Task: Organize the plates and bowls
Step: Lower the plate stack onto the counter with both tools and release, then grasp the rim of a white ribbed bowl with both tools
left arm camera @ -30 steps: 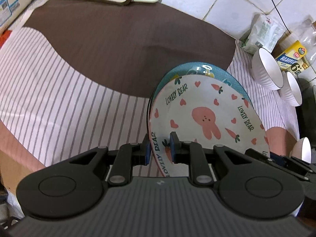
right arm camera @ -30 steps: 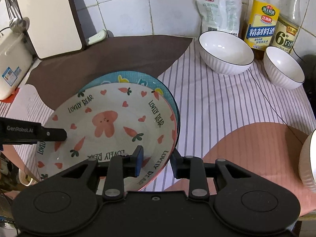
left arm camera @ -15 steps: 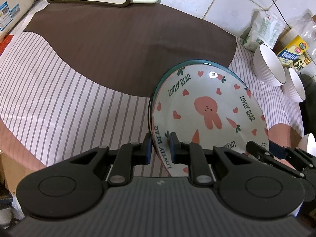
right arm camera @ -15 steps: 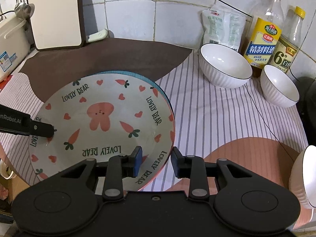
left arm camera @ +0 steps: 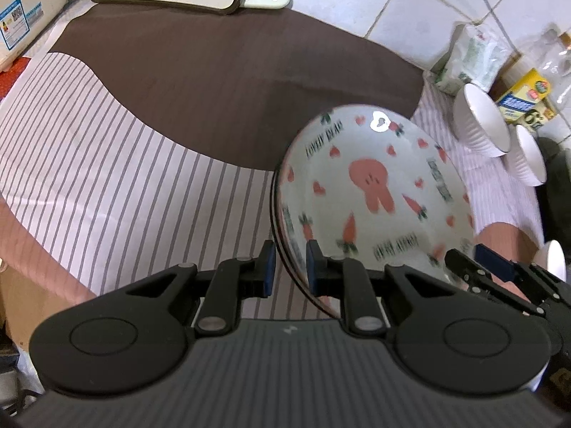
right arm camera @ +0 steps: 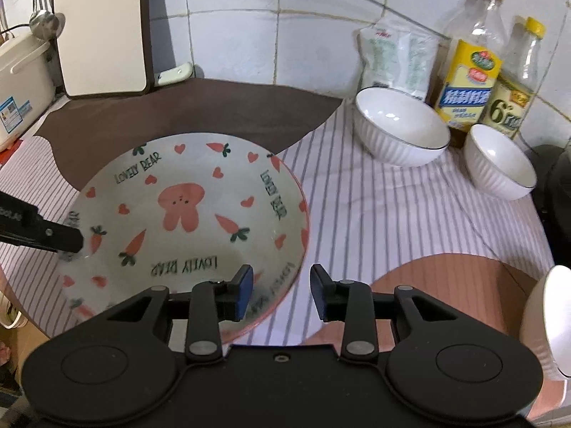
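I had the rabbit plate (right arm camera: 185,221) stacked; three white bowls (right arm camera: 399,132) remained loose. My left gripper (left arm camera: 289,267) straddled its rim, whether clamped I couldn't tell; my right gripper (right arm camera: 282,290) stood parted.

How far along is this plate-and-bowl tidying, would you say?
Done, it seems: the rabbit plate sits on a lower plate, only its rim showing. In hand: the left gripper and right gripper straddle that stack's edge; the right looks open, the left's grip is unclear. Remaining: the large white bowl, small white bowl and third bowl stand apart, unstacked.
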Tool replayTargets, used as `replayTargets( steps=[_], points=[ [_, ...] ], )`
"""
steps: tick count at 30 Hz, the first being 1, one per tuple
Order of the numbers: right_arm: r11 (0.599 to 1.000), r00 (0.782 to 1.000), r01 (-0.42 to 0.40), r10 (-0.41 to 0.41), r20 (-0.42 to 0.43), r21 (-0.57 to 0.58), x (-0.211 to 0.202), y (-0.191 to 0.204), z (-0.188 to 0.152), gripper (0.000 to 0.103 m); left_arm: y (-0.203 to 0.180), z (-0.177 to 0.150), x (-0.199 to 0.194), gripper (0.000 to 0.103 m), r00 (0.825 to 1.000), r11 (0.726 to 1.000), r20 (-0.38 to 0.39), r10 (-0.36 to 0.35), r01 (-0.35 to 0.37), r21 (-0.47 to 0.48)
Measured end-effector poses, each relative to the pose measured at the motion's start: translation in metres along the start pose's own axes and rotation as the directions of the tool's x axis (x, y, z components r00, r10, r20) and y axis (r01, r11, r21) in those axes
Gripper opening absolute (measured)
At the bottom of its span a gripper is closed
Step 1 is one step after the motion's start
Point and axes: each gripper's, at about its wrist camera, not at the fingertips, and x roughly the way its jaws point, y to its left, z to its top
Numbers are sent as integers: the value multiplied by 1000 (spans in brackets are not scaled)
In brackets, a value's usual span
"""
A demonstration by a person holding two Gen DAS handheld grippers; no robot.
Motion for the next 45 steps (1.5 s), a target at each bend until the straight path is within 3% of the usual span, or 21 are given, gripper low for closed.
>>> replayTargets(
  steps=[2, 4, 7, 17, 20, 26, 31, 36, 42, 44, 45],
  points=[
    [999, 999, 18, -19, 51, 33, -16, -7, -6, 39, -1, -4, -10, 17, 1000, 1000, 9, -16, 16, 13],
    [997, 995, -28, 21, 102, 69, -34, -16, -13, 39, -4, -8, -22, 16, 999, 999, 28, -34, 33, 33],
    [998, 982, -28, 18, 191, 51, -59, -24, -18, 39, -15, -14, -41, 16, 996, 995, 58, -60, 55, 82],
    [998, 941, -4, -18, 338, 67, -126, -57, -42, 40, -73, -41, -100, 20, 980, 958, 109, -165, 133, 252],
    [996, 934, 11, -41, 354, 88, -139, -73, -55, 43, -95, -48, -107, 35, 976, 947, 107, -188, 152, 281],
    [986, 923, 48, -104, 371, 159, -150, -107, -82, 48, -140, -62, -107, 41, 960, 916, 123, -251, 194, 352],
    [976, 914, 92, -161, 373, 195, -145, -132, -111, 63, -181, -77, -96, 43, 949, 886, 134, -284, 207, 415],
    [968, 909, 129, -202, 364, 215, -129, -153, -131, 73, -215, -82, -81, 52, 925, 871, 157, -345, 253, 421],
    [960, 918, 169, -236, 318, 223, -103, -175, -144, 74, -250, -84, -51, 60, 915, 848, 152, -375, 272, 454],
    [957, 923, 170, -238, 303, 234, -93, -184, -146, 81, -260, -86, -41, 63, 913, 841, 149, -379, 273, 466],
    [955, 923, 171, -241, 301, 241, -88, -188, -148, 89, -265, -86, -34, 64, 913, 838, 145, -382, 276, 472]
  ],
)
